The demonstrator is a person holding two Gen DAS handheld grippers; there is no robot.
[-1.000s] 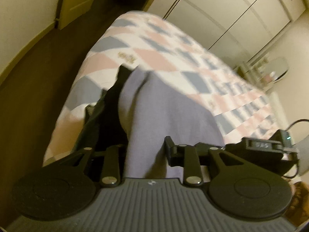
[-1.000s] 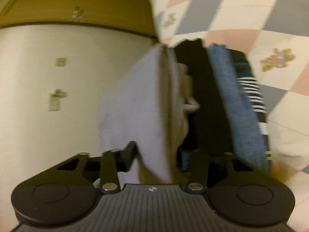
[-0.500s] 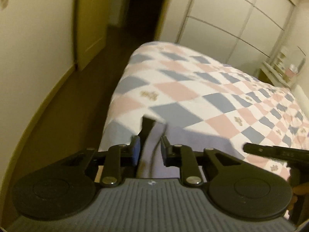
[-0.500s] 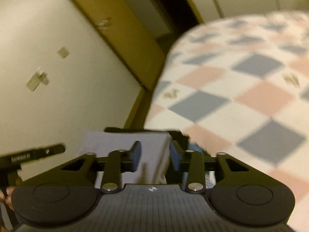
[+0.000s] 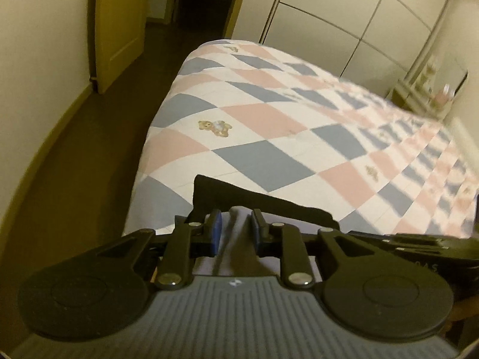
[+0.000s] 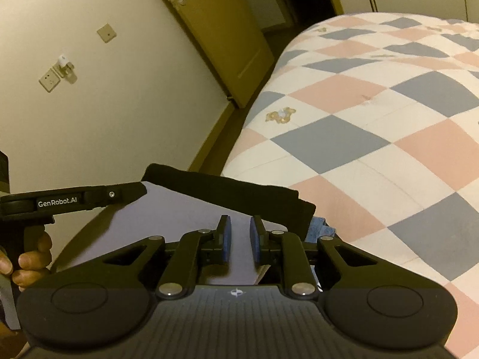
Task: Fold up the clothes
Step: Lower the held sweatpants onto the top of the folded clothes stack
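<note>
A folded lavender garment [image 5: 238, 214] [image 6: 179, 218] lies spread flat between my two grippers at the near corner of the bed. A black garment [image 5: 257, 200] [image 6: 227, 188] sits just beyond it, and a bit of blue cloth [image 6: 320, 227] shows under the black one. My left gripper [image 5: 236, 229] has its jaws drawn close, with a creased fold of lavender cloth between the blue pads. My right gripper [image 6: 239, 236] is likewise narrowed on the garment's right part. The left gripper's body [image 6: 74, 200] reaches over the garment's left edge, held by a hand [image 6: 30, 266].
The bed's pink, blue and white checked quilt [image 5: 269, 125] [image 6: 374, 113] stretches ahead. Dark floor [image 5: 89, 155] runs along its left side by a wall and a wooden door [image 5: 116, 24] [image 6: 215, 30]. White wardrobe doors [image 5: 344, 24] and a small dresser [image 5: 428, 92] stand at the back.
Both grippers have swung up from looking down on the clothes to looking out across the bed. Their jaws have narrowed from wide apart to close together on the lavender cloth.
</note>
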